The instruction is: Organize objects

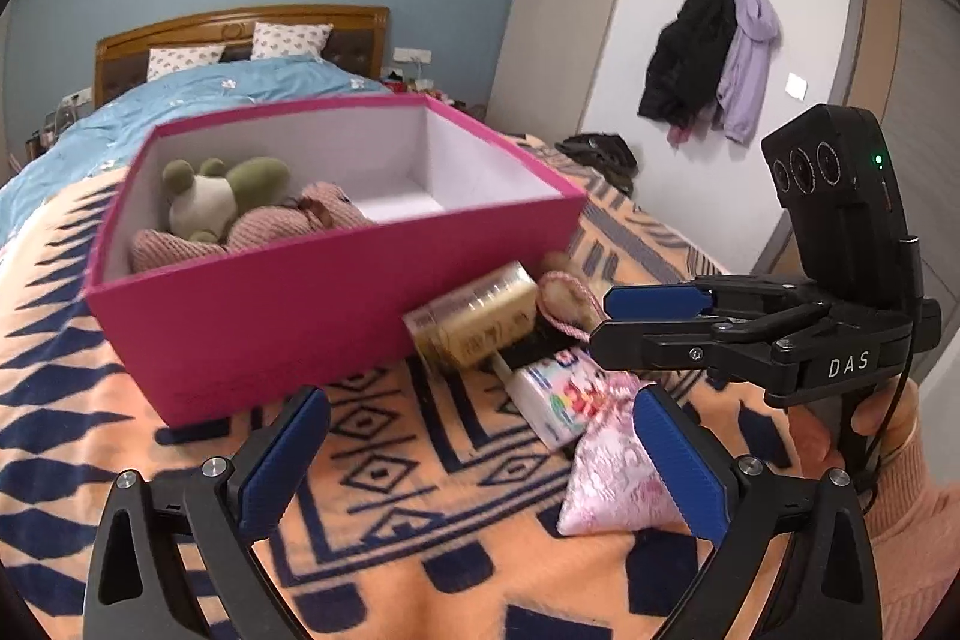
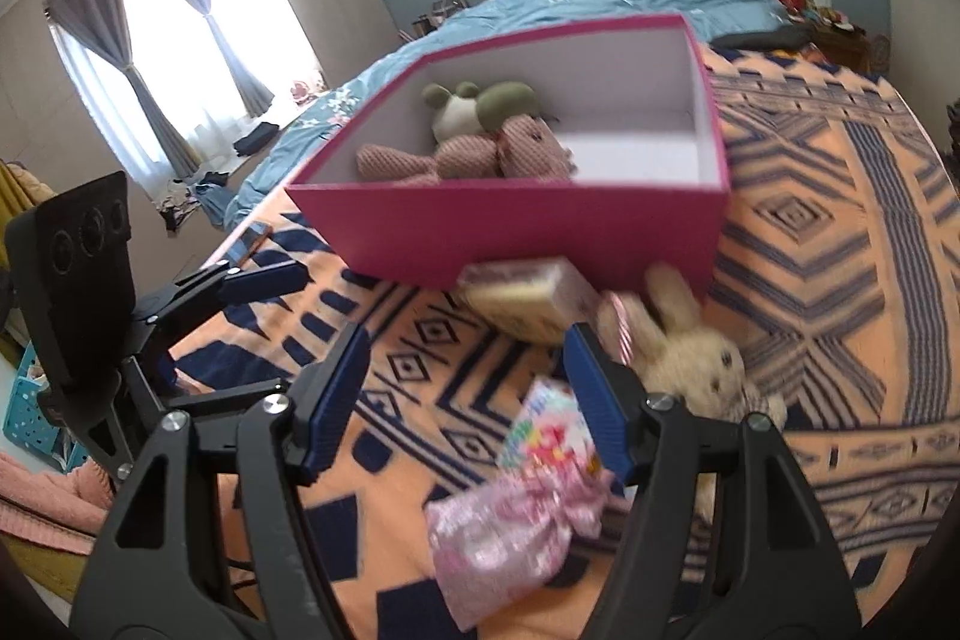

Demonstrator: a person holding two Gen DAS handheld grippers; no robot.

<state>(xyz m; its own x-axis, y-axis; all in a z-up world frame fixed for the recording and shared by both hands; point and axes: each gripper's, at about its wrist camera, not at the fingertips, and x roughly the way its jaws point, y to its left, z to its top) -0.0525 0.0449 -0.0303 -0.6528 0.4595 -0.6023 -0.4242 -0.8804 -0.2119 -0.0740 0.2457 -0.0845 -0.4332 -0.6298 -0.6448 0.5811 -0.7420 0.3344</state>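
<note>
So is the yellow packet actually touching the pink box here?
Touching. In the right wrist view the yellow packet overlaps the pink box front wall at its bottom edge with no blanket visible between; the left wrist view agrees, its end leaning on that wall.

We noted the rabbit toy (image 1: 564, 293) lay mostly hidden behind the yellow packet (image 1: 474, 314) in the left view. Right view: packet (image 2: 528, 298) and pink pouch (image 2: 510, 526) motion-blurred; printing unreadable.
</note>
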